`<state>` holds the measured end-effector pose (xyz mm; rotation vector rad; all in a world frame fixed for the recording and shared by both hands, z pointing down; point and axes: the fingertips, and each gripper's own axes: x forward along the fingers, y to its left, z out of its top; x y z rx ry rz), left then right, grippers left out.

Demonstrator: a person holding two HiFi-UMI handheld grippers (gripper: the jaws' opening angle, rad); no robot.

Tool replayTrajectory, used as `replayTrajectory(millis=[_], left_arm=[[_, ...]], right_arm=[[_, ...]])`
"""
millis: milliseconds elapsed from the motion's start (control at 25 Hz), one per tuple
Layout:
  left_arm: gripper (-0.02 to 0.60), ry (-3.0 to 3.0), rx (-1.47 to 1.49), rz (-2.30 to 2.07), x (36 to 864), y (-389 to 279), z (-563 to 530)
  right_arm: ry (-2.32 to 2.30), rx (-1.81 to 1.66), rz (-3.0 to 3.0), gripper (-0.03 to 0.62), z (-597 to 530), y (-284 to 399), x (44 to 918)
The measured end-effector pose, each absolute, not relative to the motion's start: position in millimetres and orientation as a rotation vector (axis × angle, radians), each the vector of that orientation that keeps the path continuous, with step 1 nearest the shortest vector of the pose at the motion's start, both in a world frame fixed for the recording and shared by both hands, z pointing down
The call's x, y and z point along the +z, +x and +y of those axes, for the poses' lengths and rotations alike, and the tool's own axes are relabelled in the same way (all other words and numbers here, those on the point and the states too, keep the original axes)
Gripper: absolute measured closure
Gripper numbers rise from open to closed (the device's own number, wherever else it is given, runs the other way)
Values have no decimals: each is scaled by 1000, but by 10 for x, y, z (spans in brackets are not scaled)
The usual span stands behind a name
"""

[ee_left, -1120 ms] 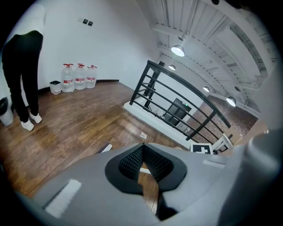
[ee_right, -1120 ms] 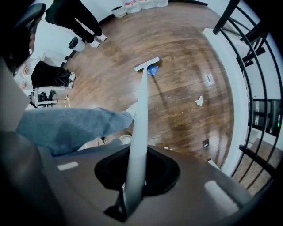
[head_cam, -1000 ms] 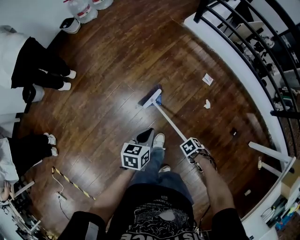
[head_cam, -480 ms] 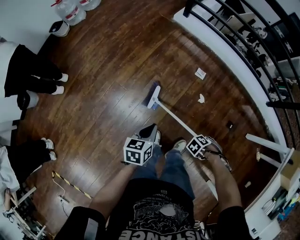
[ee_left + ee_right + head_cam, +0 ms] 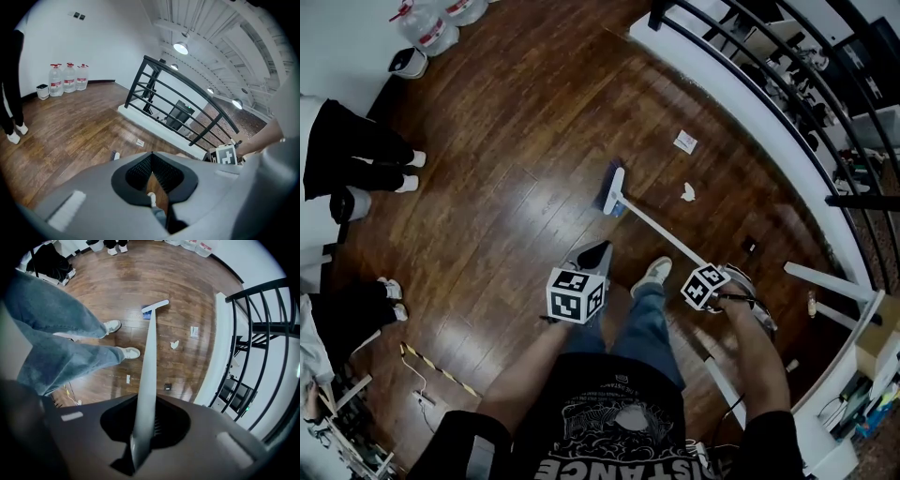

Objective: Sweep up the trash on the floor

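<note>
A broom with a white handle point(image 5: 656, 230) lies slanted, its head point(image 5: 612, 190) on the wooden floor. My right gripper point(image 5: 694, 268) is shut on the handle point(image 5: 149, 362), low at the right. A flat paper scrap point(image 5: 684, 142) and a crumpled paper point(image 5: 688, 193) lie right of the broom head point(image 5: 154, 308), apart from it. The flat scrap point(image 5: 194, 331) and the crumpled paper point(image 5: 174, 344) also show in the right gripper view. A small dark piece point(image 5: 750, 246) lies near the railing base. My left gripper point(image 5: 592, 255) hangs above the floor, shut on nothing point(image 5: 151, 161).
A black railing point(image 5: 769, 84) on a white curb point(image 5: 741, 117) bounds the floor at the right. Water bottles point(image 5: 422, 21) and a white bin point(image 5: 408, 62) stand at the far left wall. People's legs point(image 5: 366, 159) stand at the left. A striped cable strip point(image 5: 436, 370) lies near my feet.
The person has stepped forward, right foot ahead. The broom head has come closer to the crumpled paper. Both grippers keep their states.
</note>
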<state>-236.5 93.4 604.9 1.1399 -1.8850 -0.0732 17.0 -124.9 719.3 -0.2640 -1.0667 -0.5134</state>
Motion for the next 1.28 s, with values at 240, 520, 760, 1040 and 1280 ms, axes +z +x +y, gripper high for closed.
replayTrajectory(millis=[240, 520, 760, 1040, 1280], left_arm=[[577, 1170, -67, -1872, 6008, -2021, 241], [577, 1196, -56, -1865, 5990, -1711, -407], [577, 1213, -43, -1867, 5948, -1492, -826], [577, 1252, -29, -1849, 5914, -1320, -1144], [577, 1278, -9, -1826, 5914, -1236, -1271]], right_arm=[[-239, -526, -1049, 563, -2005, 568, 7142], [-198, -476, -1030, 563, -2712, 1080, 7110], [-141, -401, -993, 565, -3151, 1574, 7077], [-75, -312, -970, 566, -3425, 2055, 7019], [-25, -267, -940, 566, -3578, 2362, 6931]])
